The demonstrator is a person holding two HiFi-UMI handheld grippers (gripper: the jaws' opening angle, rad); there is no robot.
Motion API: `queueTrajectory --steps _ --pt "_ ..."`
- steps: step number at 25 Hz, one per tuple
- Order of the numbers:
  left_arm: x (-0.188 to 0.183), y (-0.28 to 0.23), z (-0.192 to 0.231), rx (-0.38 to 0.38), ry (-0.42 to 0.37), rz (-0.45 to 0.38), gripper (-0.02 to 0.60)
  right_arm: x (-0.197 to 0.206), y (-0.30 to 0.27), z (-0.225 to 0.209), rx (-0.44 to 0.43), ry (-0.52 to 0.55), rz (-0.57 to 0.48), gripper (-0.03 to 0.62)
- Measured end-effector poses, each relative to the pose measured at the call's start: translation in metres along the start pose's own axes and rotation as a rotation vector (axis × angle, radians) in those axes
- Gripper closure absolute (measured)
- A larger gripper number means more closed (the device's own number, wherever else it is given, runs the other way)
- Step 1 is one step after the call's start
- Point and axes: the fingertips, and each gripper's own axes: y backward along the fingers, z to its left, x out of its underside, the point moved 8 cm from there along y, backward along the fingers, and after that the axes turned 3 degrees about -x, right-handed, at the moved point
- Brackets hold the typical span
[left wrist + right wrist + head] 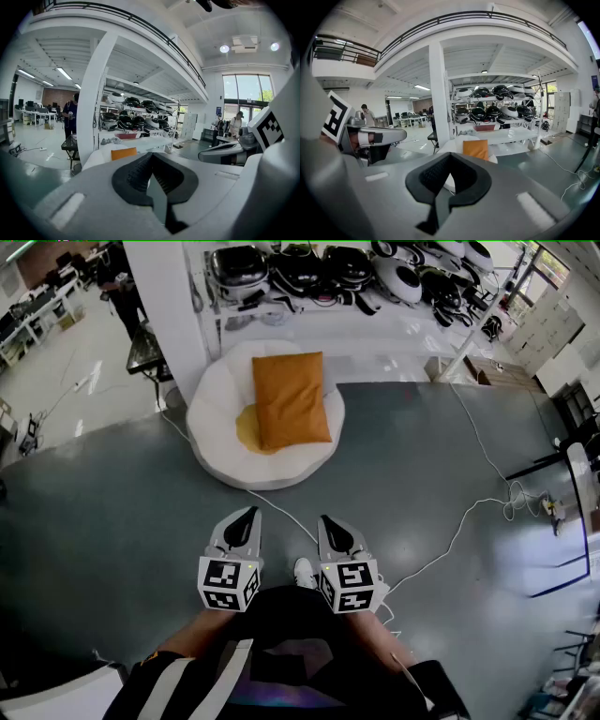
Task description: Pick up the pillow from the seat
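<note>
An orange pillow [290, 399] lies on a round white seat [217, 432] on the grey floor, straight ahead in the head view. Both grippers hang close to the person's body, well short of the seat. My left gripper [248, 515] and my right gripper [325, 521] sit side by side, both shut with nothing between the jaws. In the left gripper view the pillow [123, 153] peeks over the closed jaws; in the right gripper view the pillow [476, 149] shows on the seat [452, 146] beyond the jaws.
White shelving [309, 320] with black and white helmets [337, 268] stands behind the seat, beside a white pillar [169, 306]. White cables [464, 517] run over the floor to the right and toward the seat. A small dark table [145, 352] stands left of the pillar.
</note>
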Motion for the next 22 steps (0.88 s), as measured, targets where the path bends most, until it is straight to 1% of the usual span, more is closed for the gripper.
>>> queueTrajectory --steps 14,17,22 --pt "-0.003 -0.01 0.0 -0.002 0.005 0.011 0.581 -0.005 -0.006 -0.007 -0.012 -0.013 0.003 0.594" --pt "-0.004 -0.015 0.0 -0.009 0.01 0.008 0.581 -0.006 -0.01 -0.011 -0.033 -0.031 -0.001 0.592" --pt "-0.007 -0.026 -0.003 -0.028 0.01 -0.006 0.581 -0.009 -0.018 -0.026 -0.037 -0.037 -0.023 0.592"
